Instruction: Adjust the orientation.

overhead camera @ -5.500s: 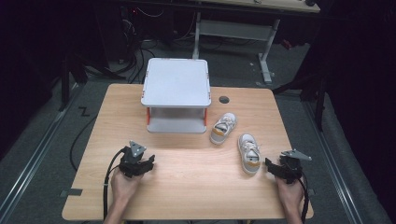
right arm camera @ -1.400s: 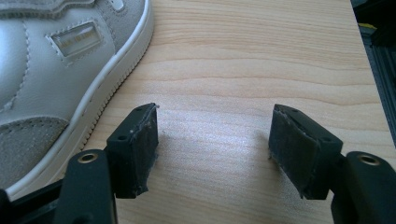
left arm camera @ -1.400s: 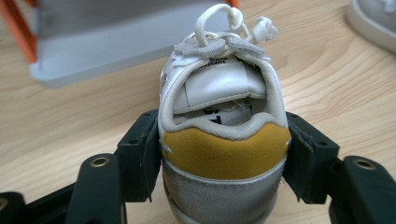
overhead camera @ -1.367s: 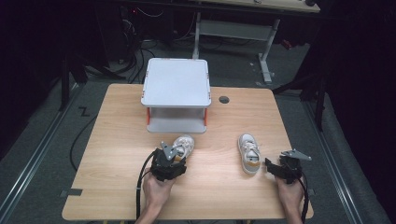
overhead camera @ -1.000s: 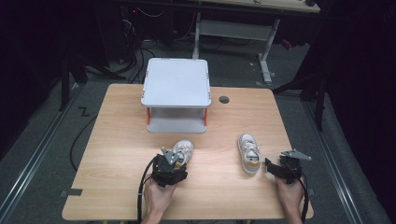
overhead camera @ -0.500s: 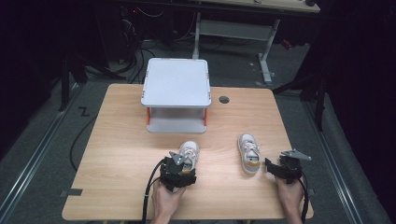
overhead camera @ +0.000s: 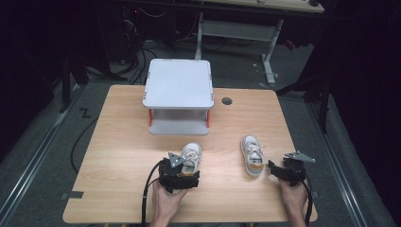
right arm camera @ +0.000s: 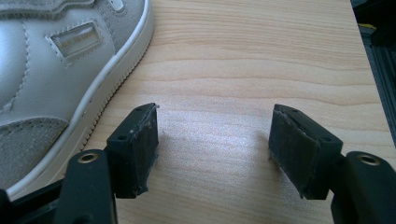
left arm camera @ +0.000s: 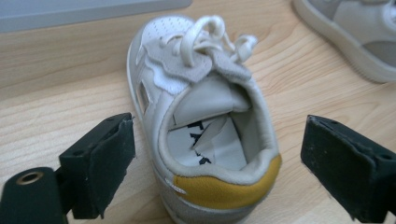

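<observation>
Your left gripper [overhead camera: 181,176] has just been opening its jaws; they're standing wide now, the shoe [left arm camera: 201,121] sitting between them untouched, at lower centre of the high view. Your right gripper [right arm camera: 212,149] is gaping wide over bare table [overhead camera: 118,142], the second shoe [overhead camera: 252,155] just beside it.

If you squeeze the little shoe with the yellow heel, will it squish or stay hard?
The shoe would probably squish a bit: its padded collar and tongue look soft. The sole looks firmer, so the bottom should hold its shape. It seems small and likely light, and its flat sole on the table should keep it from rolling.
</observation>
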Available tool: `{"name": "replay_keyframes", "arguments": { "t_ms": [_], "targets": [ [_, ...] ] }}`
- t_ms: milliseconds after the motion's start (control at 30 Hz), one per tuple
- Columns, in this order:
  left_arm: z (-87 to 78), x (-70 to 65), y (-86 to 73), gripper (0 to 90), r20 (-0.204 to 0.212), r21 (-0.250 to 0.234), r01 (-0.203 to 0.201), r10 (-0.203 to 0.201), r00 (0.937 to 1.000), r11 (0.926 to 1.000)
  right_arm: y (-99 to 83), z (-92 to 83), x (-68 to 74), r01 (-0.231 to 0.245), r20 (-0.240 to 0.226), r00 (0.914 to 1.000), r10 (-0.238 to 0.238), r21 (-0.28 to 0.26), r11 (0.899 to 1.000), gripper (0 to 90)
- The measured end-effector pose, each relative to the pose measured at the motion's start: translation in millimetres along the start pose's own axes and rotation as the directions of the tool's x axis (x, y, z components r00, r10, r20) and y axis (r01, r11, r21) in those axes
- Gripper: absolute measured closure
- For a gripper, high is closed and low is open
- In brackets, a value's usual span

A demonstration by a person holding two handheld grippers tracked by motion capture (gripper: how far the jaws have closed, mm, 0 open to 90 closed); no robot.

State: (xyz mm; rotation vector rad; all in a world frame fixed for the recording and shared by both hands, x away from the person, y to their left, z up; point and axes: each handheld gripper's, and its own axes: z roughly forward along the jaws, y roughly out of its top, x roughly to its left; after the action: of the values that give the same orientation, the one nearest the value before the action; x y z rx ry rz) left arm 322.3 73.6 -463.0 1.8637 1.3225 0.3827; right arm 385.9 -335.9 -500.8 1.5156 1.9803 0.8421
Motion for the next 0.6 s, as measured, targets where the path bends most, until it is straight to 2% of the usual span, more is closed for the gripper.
{"name": "replay_keyframes", "arguments": {
  "t_ms": [33, 67, 200, 267, 300, 600],
  "targets": [
    [0.0, 0.0, 0.0, 9.4, 0.0, 0.0, 0.0, 0.0, 1.0, 1.0, 0.0, 0.0, 0.0, 0.0, 0.0, 1.0, 0.0, 0.0, 1.0, 32.8],
    [-3.9, 3.4, 2.1, 9.2, 0.027, -0.025, 0.004, -0.003, 0.9996, 0.9997, 0.0, 0.1, -0.1, 0.001, 0.0, 1.0, -0.001, -0.001, 1.0, 32.9],
    [-11.6, 9.4, 7.7, 9.0, 0.043, -0.057, -0.005, 0.008, 0.999, 0.9983, 0.0, 0.0, 0.3, -0.003, -0.002, 1.0, 0.003, 0.0, 1.0, 32.9],
    [-14.4, 13.8, 10.4, 9.0, 0.048, -0.069, 0.004, -0.001, 0.9988, 0.9976, 0.0, 0.0, 0.3, -0.003, -0.002, 1.0, 0.003, 0.0, 1.0, 32.9],
    [-14.4, 13.8, 10.4, 9.1, 0.048, -0.069, 0.004, -0.001, 0.9988, 0.9976, 0.0, 0.0, 0.3, -0.003, -0.002, 1.0, 0.003, 0.0, 1.0, 32.9],
    [-26.5, 44.0, 17.4, 11.5, 0.021, -0.091, 0.026, -0.024, 0.9995, 0.9955, 0.1, 0.1, 0.5, -0.003, 0.0, 1.0, 0.003, 0.0, 1.0, 33.2]
  ]
}}
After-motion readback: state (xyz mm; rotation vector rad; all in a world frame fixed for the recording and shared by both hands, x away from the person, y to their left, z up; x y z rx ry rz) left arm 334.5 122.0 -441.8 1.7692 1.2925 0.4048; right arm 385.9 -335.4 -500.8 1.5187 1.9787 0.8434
